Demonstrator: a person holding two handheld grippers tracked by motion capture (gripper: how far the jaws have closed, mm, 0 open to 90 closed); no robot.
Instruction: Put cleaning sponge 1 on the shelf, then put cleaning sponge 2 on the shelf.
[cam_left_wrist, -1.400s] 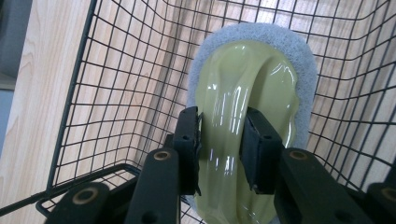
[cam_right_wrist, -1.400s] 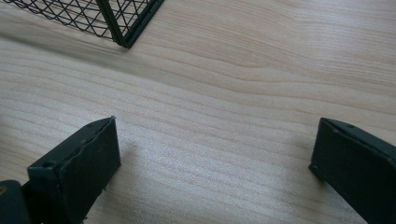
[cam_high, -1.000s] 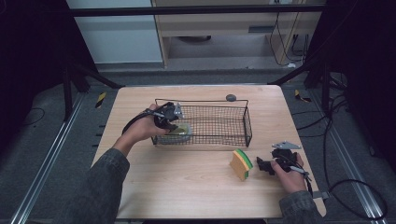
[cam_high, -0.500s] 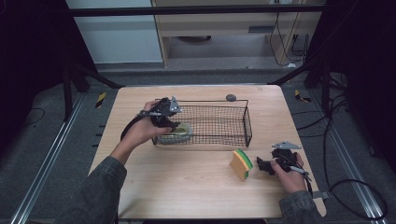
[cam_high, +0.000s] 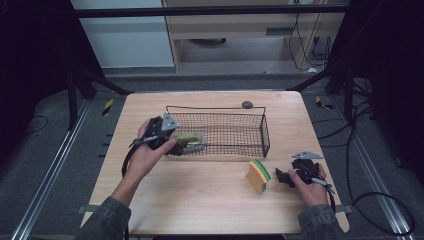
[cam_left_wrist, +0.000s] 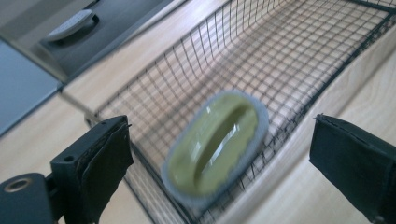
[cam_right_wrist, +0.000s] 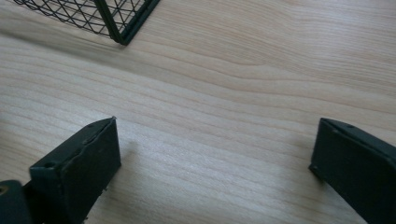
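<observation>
The green oval scrubber (cam_left_wrist: 215, 142) is lying inside the wire basket (cam_high: 235, 134), at the basket's left end, resting tilted on the mesh floor close to the near wall; in the left gripper view its pale rim and long green centre are showing blurred, with nothing touching it. The left claw (cam_high: 172, 141) is hanging just outside that end of the basket, its jaws having just been opening, and they are now standing wide apart on either side of the scrubber without pressing on it. The person's left hand (cam_high: 150, 155) is wrapping the claw's body, the sleeve trailing down toward the near edge of the counter (cam_high: 200, 200). The basket is sitting across the middle of the counter. A yellow and green sponge (cam_high: 258, 175) is standing on edge beside the basket's right near corner. Just right of the sponge, the right claw (cam_high: 278, 176) is resting low over the wood, its jaws spread wide with bare counter between them. A small dark round thing (cam_high: 247, 104) is lying behind the basket.
</observation>
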